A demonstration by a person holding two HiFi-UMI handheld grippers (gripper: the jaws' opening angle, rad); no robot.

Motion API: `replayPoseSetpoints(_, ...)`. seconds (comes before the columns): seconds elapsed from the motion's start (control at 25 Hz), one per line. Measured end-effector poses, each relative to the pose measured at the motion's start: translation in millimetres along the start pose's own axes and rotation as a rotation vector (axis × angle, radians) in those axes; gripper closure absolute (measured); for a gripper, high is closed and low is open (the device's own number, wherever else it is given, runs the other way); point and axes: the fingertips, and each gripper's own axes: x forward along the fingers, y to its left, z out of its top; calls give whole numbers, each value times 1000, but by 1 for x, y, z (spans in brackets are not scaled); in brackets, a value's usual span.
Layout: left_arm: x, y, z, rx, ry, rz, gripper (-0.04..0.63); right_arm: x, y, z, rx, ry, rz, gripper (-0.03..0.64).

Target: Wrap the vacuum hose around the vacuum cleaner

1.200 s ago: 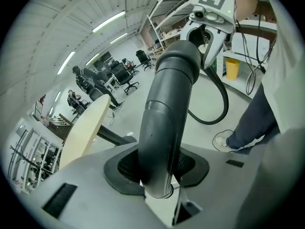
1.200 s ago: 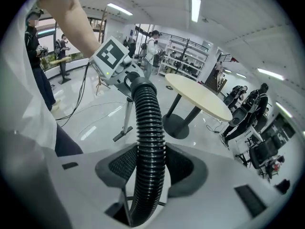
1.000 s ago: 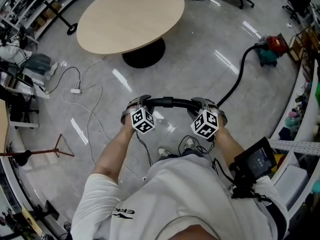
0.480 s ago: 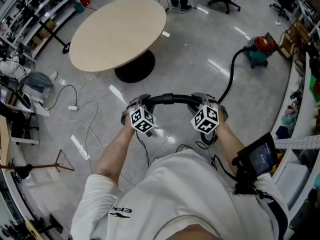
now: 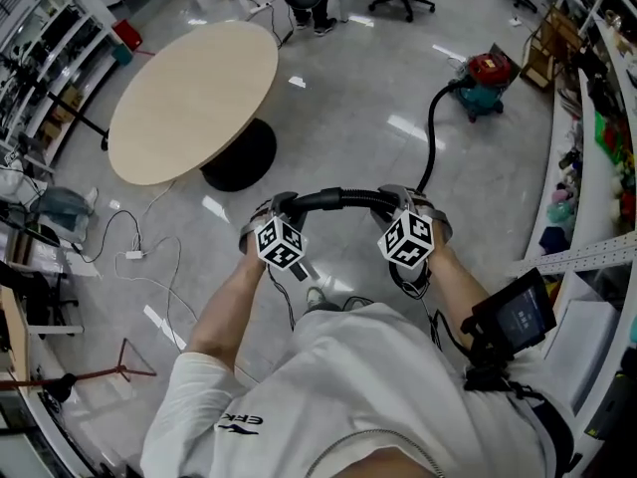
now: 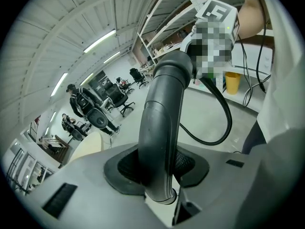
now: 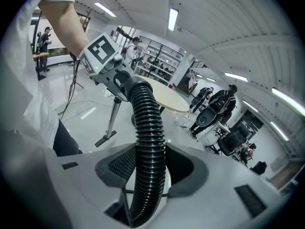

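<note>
Carrying the hose end in front of the body, the person has both tools locked on it. The left gripper [image 5: 280, 207] has its jaws closed on the smooth dark-grey curved plastic handle tube [image 6: 159, 123]. The right gripper [image 5: 414, 203] has its jaws squeezing the black ribbed flexible vacuum hose [image 7: 146, 128] just beyond that tube. Neither grip has altered over the last second, and the two tools stay level with each other.

What has changed is the outlook. In the head view the pale round wooden table [image 5: 189, 98] has slid towards the left. The red-and-teal canister vacuum cleaner [image 5: 485, 76] has swung in from the right edge towards the upper middle — the person seems to be turning and stepping to face the machine.

The cleaner stands on the glossy grey floor [image 5: 368, 137], well apart from the person. The hose runs to it in one loose curve from the right gripper. None of it is wound round the body yet, so the wrapping proper has not begun — this looks like the approach. Most likely the next need is to get beside the canister with the slack in hand before laying the first loop.
</note>
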Motion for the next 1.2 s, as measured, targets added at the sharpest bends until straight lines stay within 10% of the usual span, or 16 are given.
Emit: replayPoseSetpoints(1.2,154,50,218,370,-395,-350,465,-27,-176,-126,330,389,-481,442)
